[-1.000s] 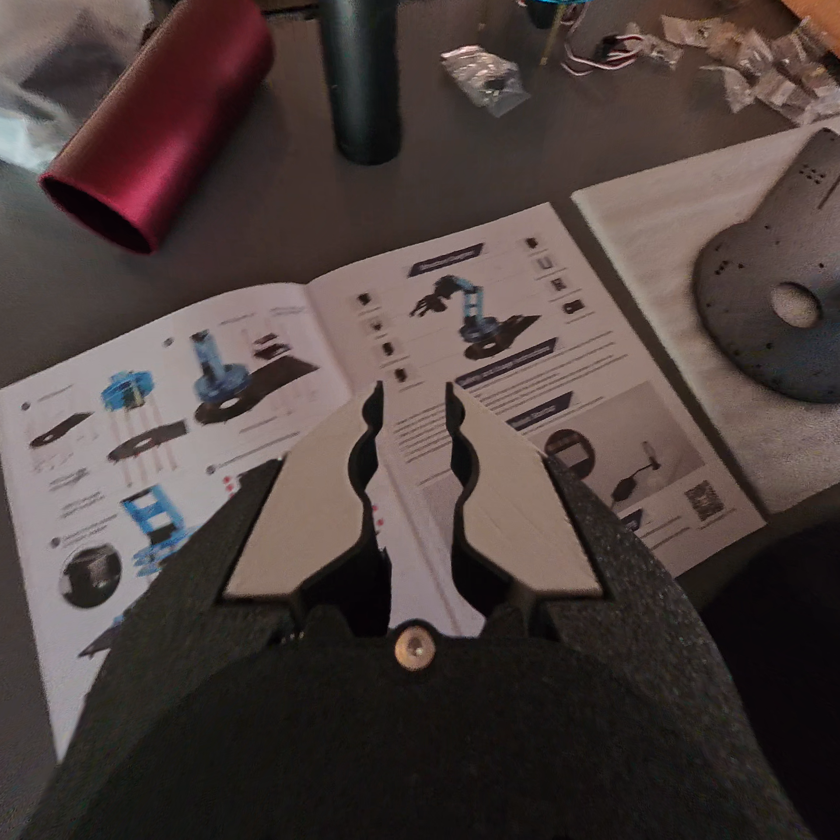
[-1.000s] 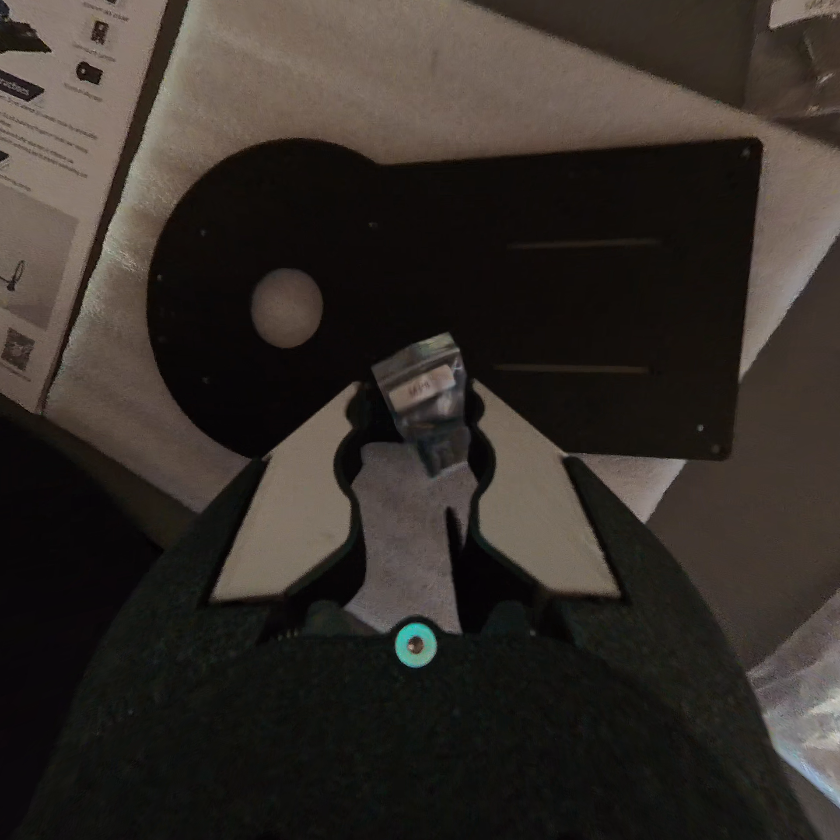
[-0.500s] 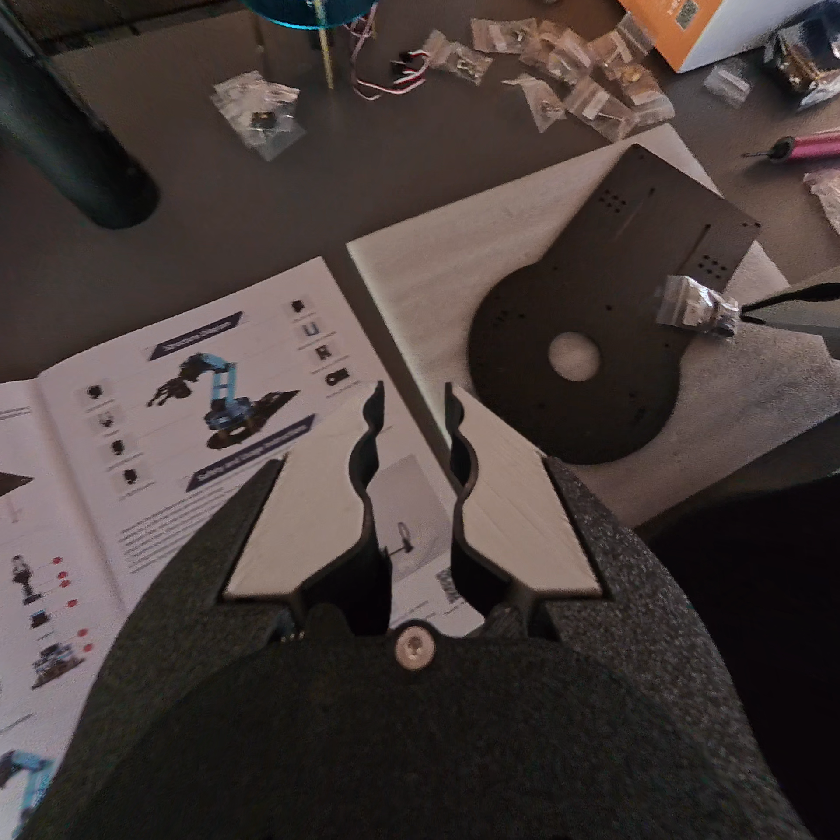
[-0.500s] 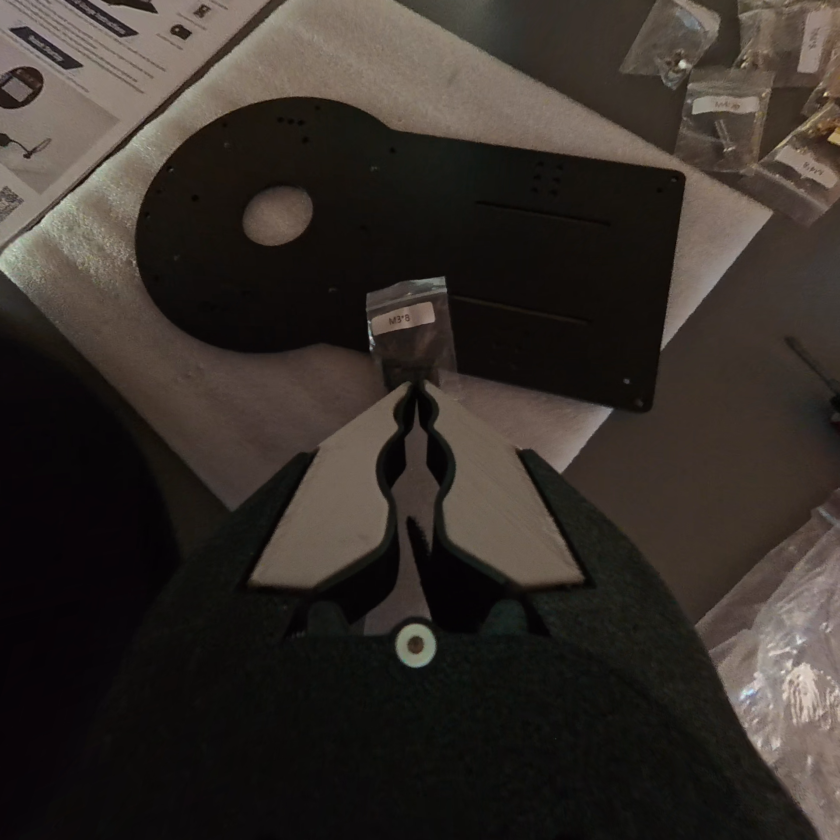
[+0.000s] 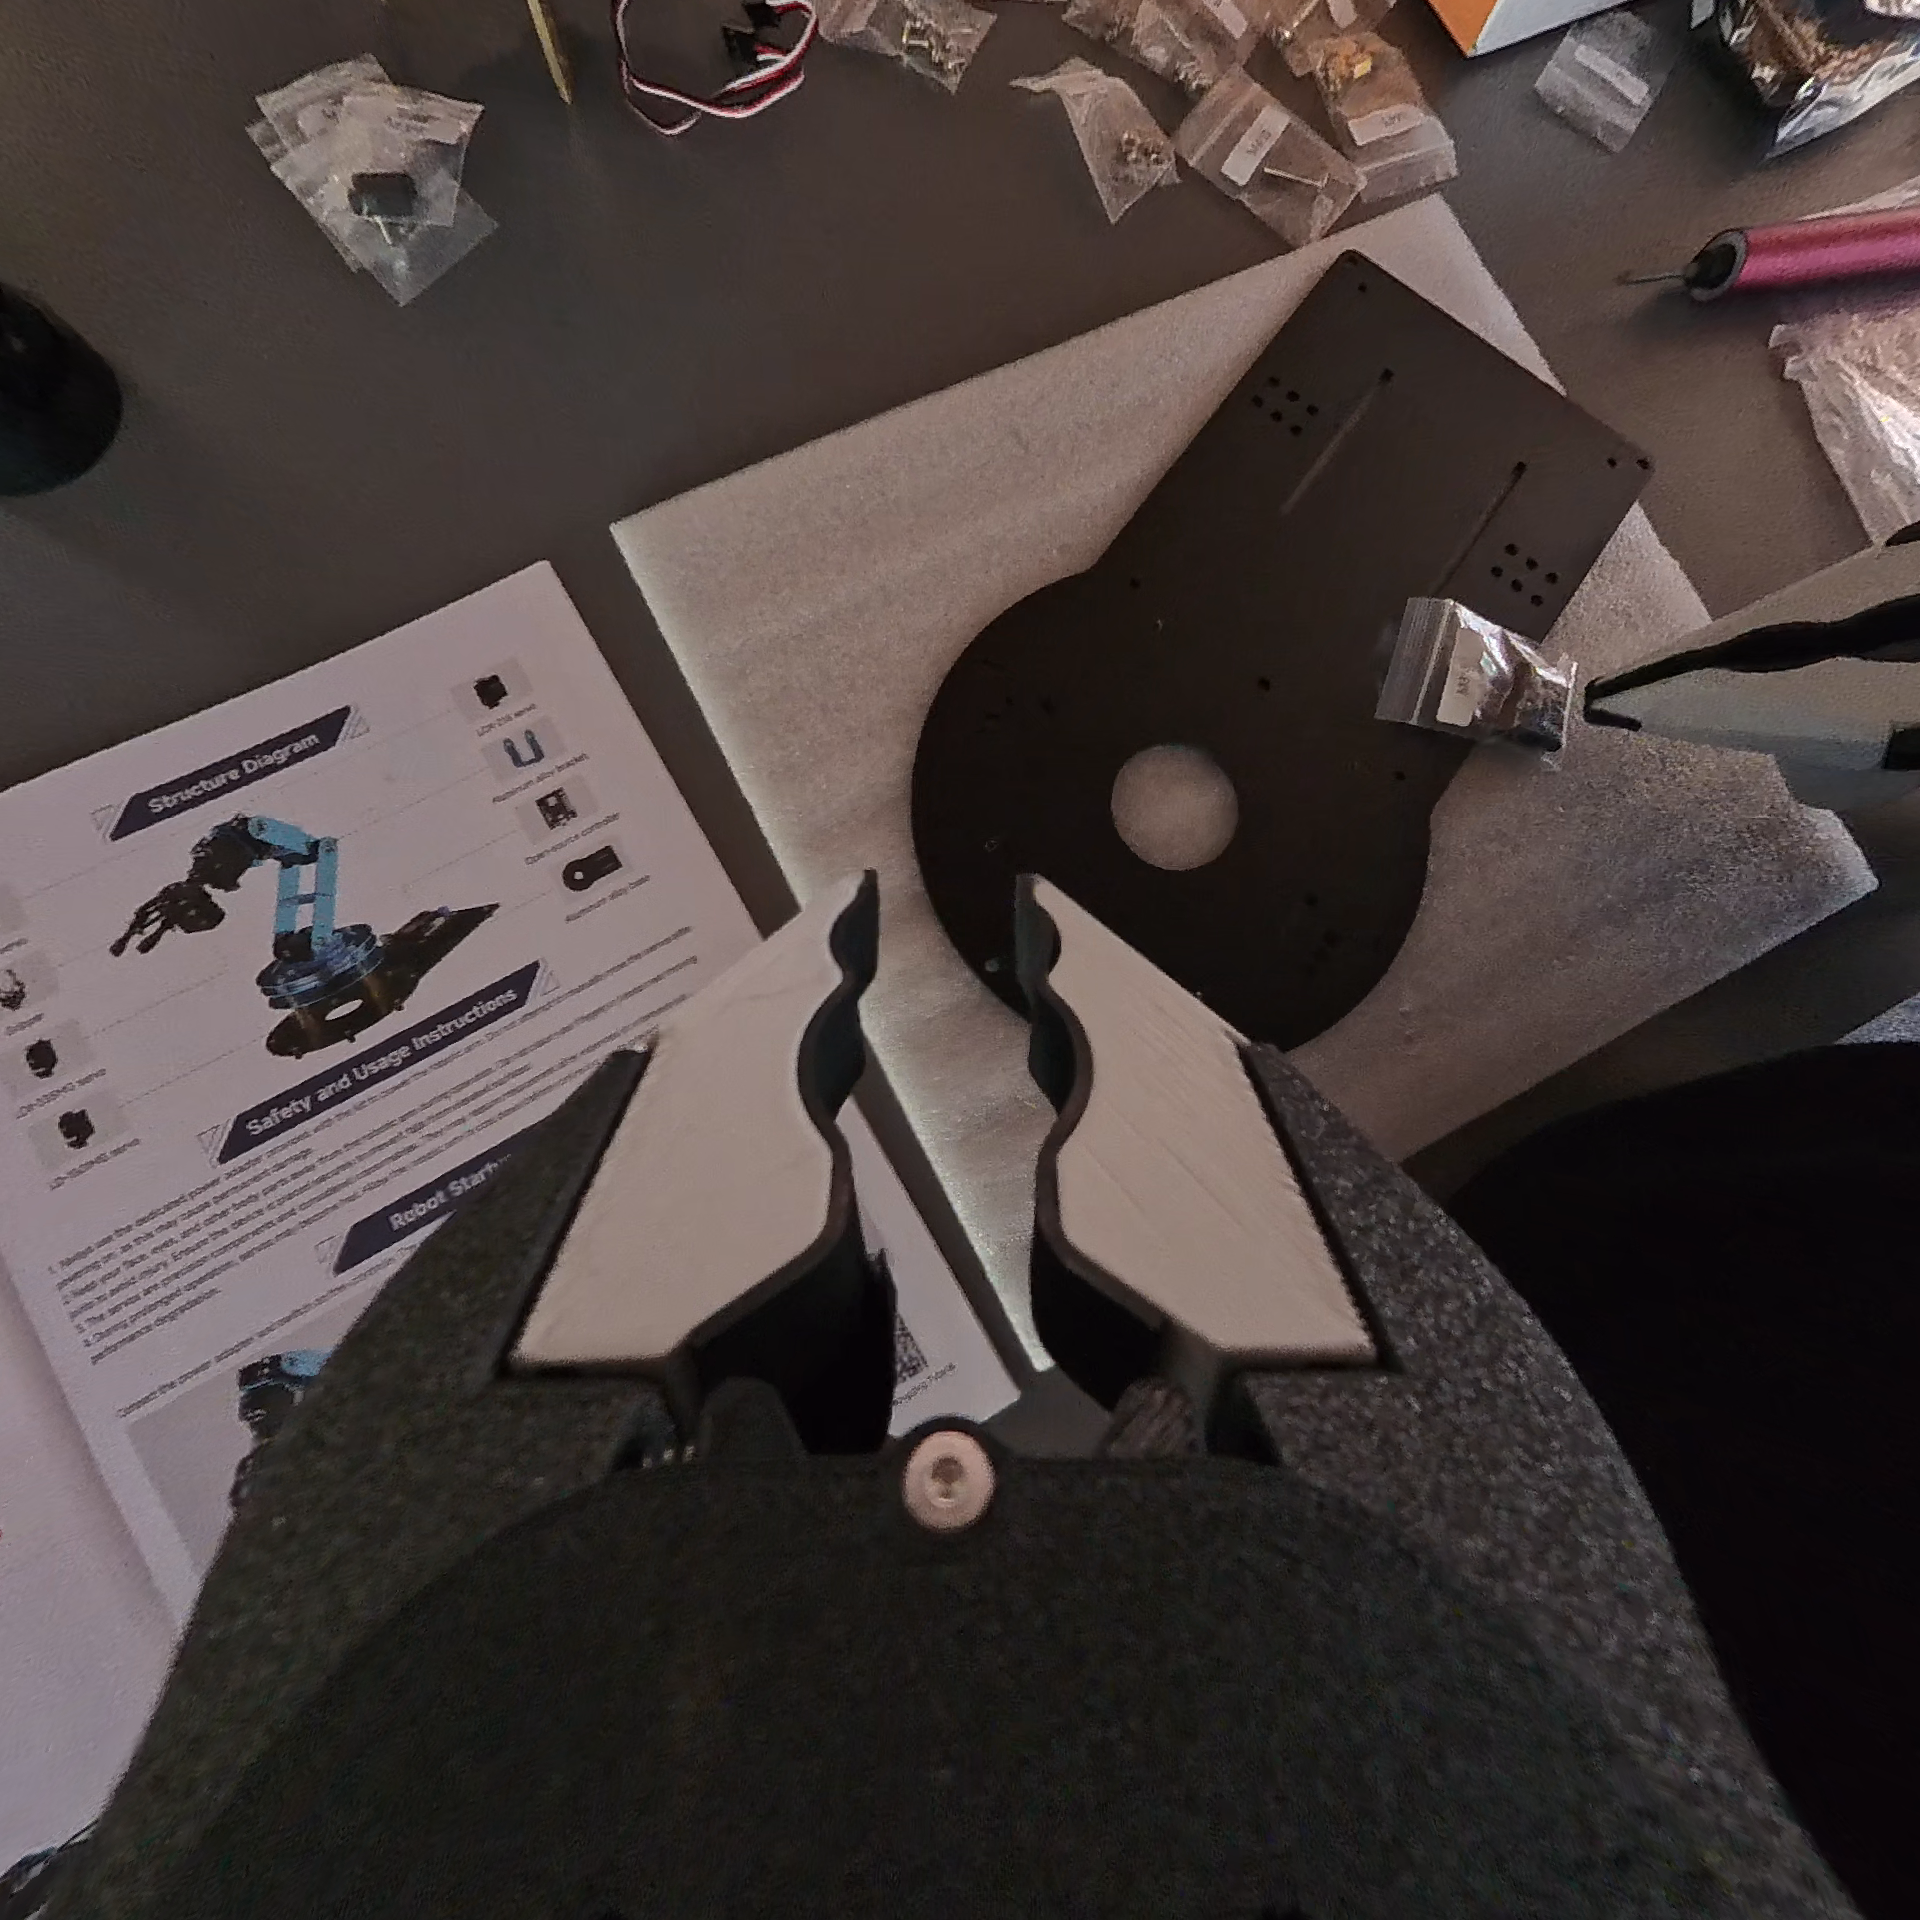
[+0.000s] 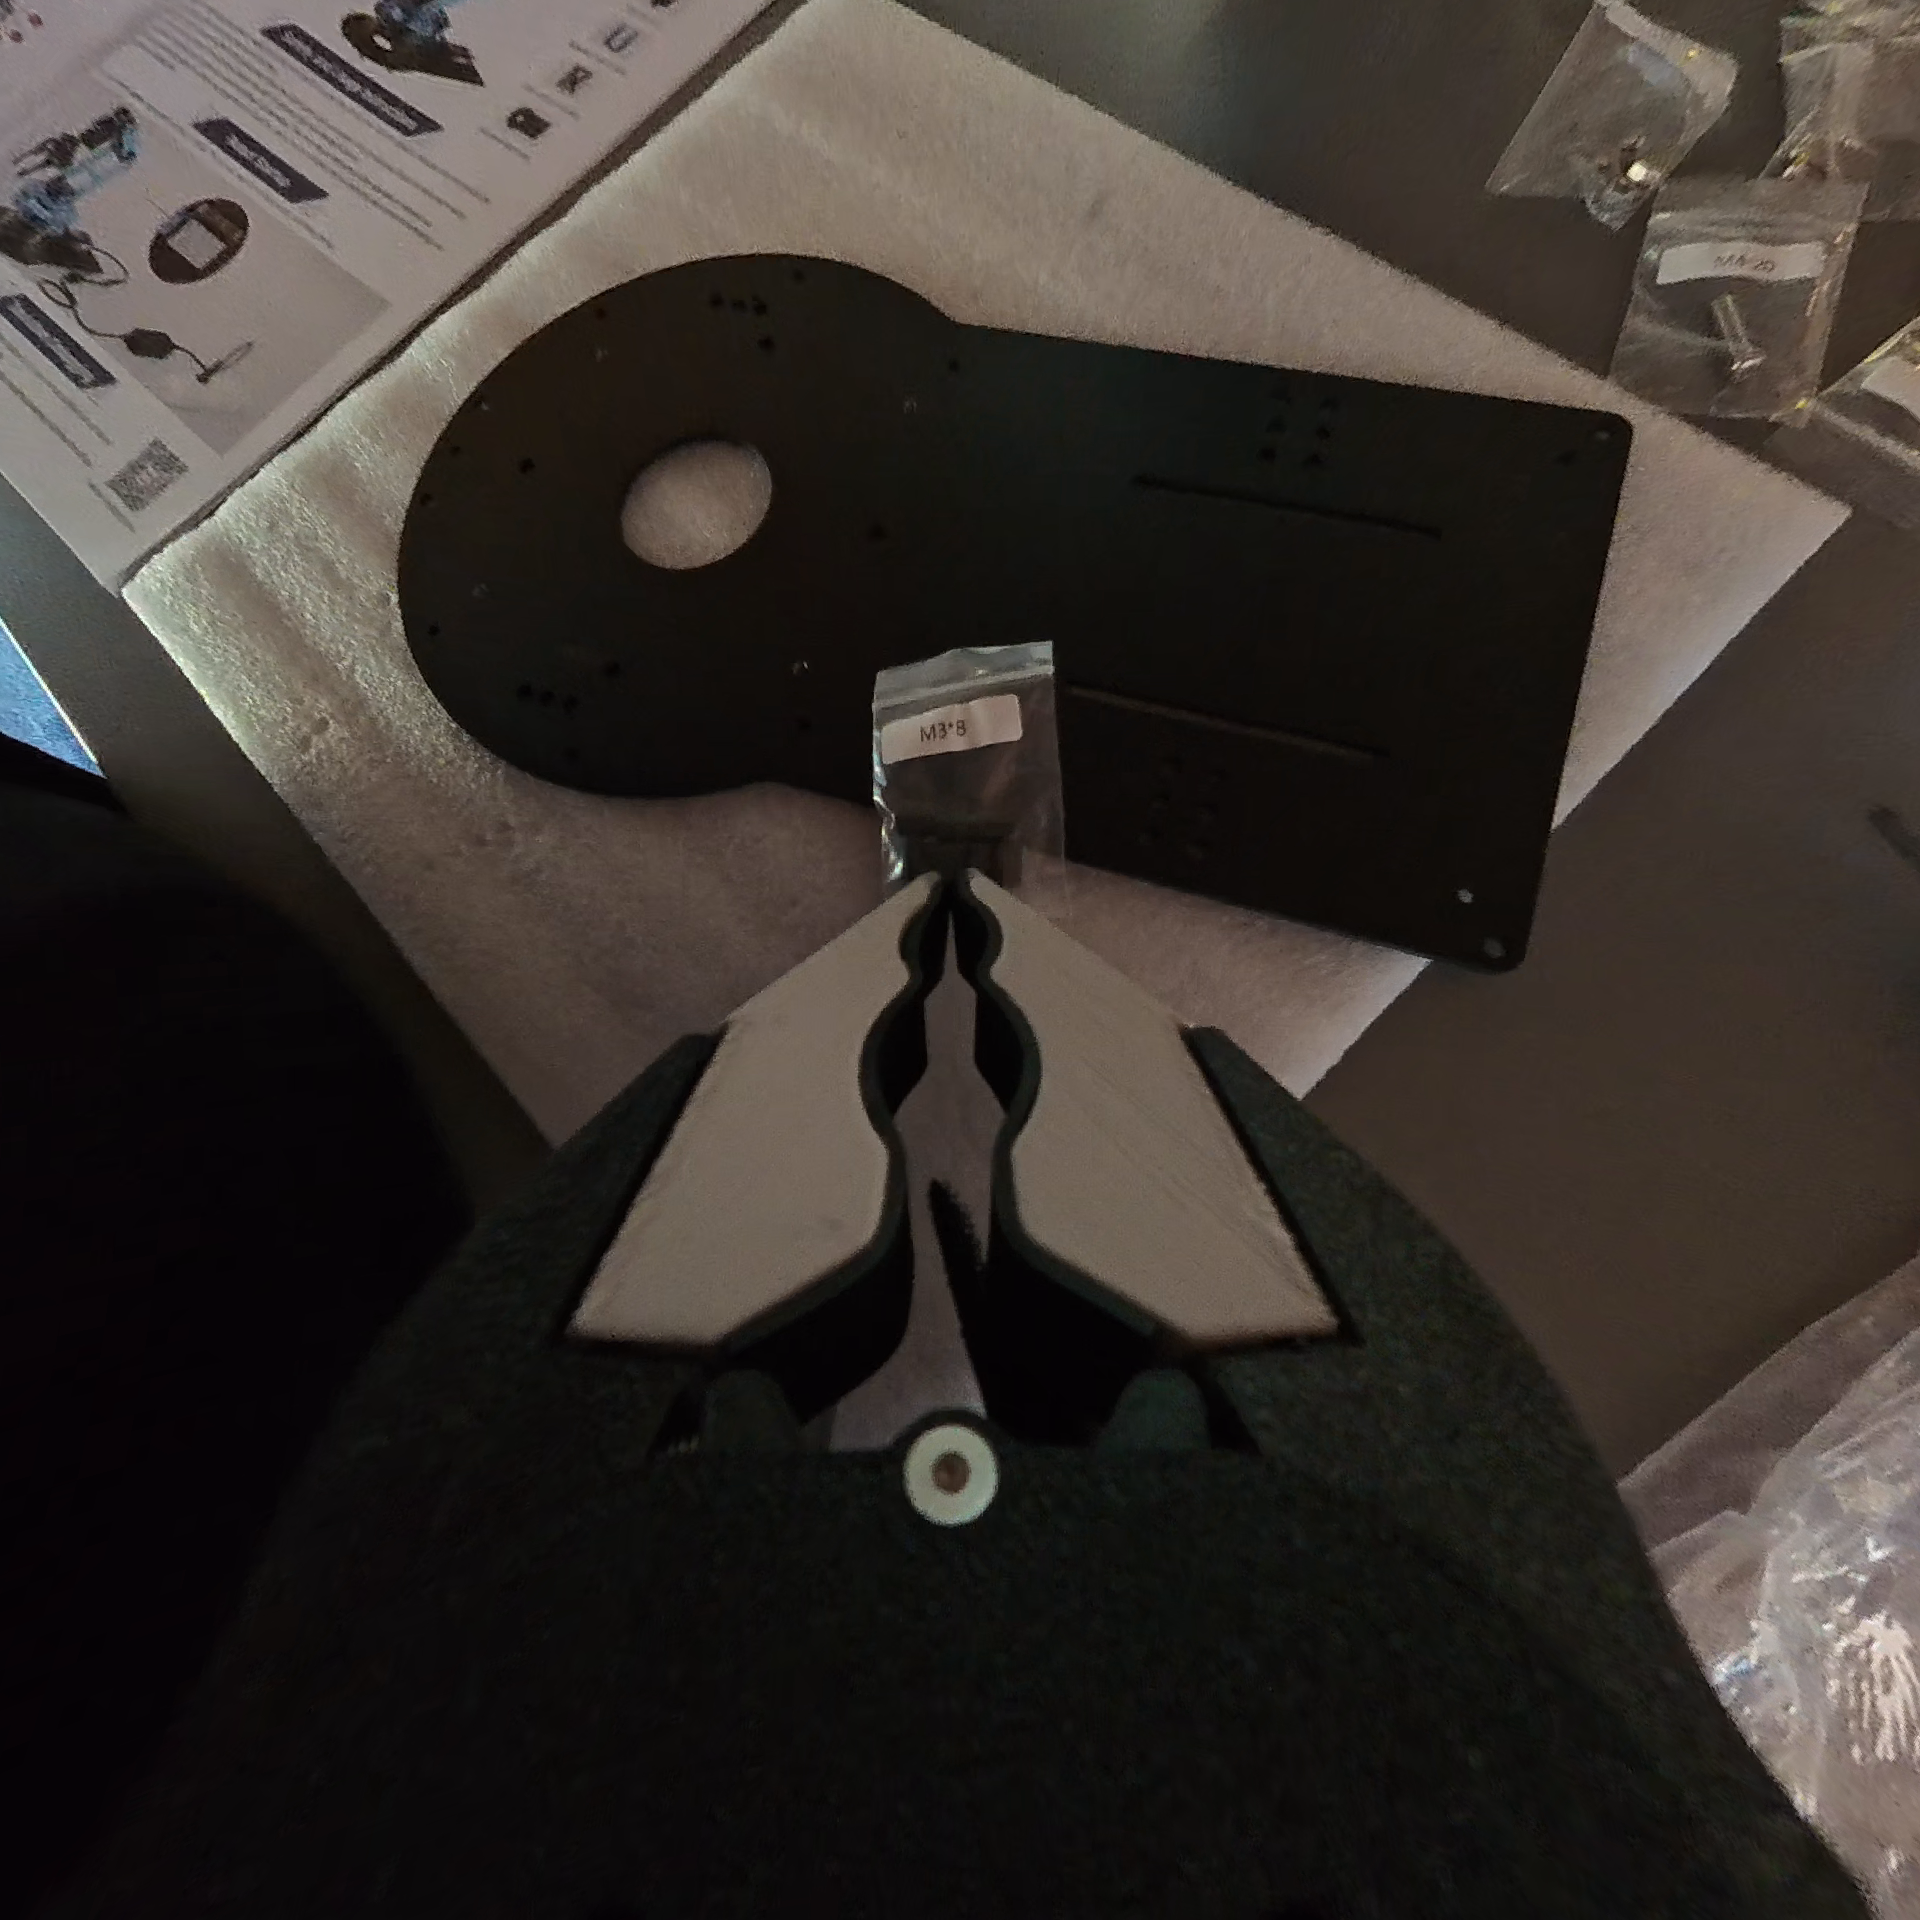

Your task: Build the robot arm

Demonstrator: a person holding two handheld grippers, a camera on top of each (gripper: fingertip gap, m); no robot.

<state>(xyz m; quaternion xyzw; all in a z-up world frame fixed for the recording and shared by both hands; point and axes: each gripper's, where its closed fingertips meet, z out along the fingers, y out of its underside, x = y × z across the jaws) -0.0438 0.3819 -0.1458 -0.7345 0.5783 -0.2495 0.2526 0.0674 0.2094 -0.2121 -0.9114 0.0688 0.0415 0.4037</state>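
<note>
Pinching small screw bag (image 6: 966, 774) | right gripper (image 6: 951, 883) (over black plate (image 6: 1195, 582)) | left gripper (image 5: 945, 904) agape

On the bench (image 5: 623, 343) before me a foam sheet (image 5: 831, 623) carries a flat plate (image 5: 1247, 644). An open booklet (image 5: 343, 935) lies just left of the sheet. My right hand-held gripper (image 6: 948, 881) pinches a small bag (image 6: 971, 758) over the plate's near edge. My left hand-held gripper (image 5: 945, 894) hangs above the sheet's left edge. More bags (image 5: 1247, 145) lie behind the sheet.
</note>
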